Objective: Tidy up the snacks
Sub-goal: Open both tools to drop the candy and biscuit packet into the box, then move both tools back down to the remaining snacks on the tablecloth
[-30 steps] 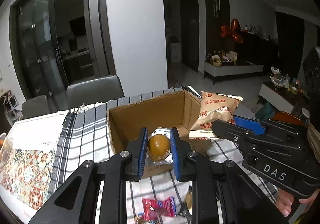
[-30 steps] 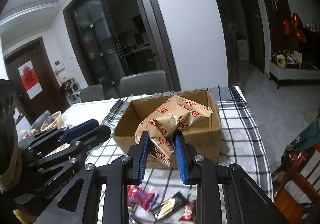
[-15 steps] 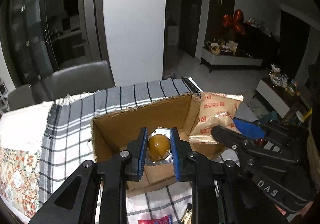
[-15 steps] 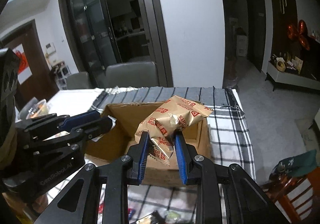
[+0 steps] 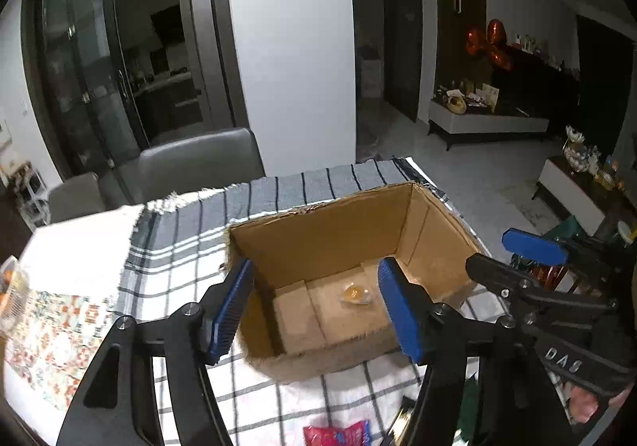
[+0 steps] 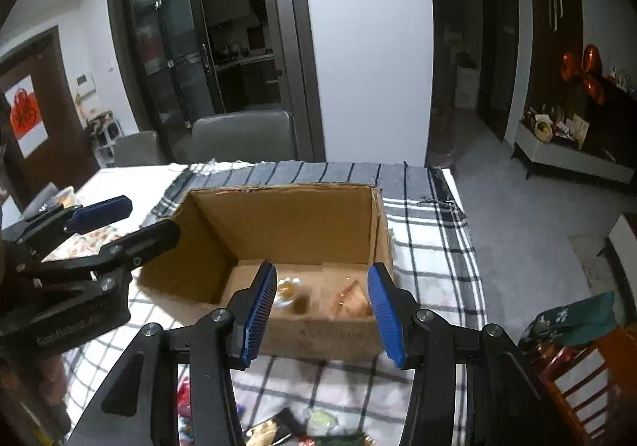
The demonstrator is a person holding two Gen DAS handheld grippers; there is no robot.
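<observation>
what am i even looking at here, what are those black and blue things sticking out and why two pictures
Those are hand-held claws, one in each of a person's hands, with no robot arm. Each carries a wide-angle camera looking forward along its two blue-padded fingers, hence two pictures. The left claw and the right claw both stand open and hold nothing. Both hover over an open cardboard box on a checked cloth covering a table. Inside the box lie a small wrapped round snack and a tan snack packet. More snack wrappers lie loose on the cloth in front of the box.
</observation>
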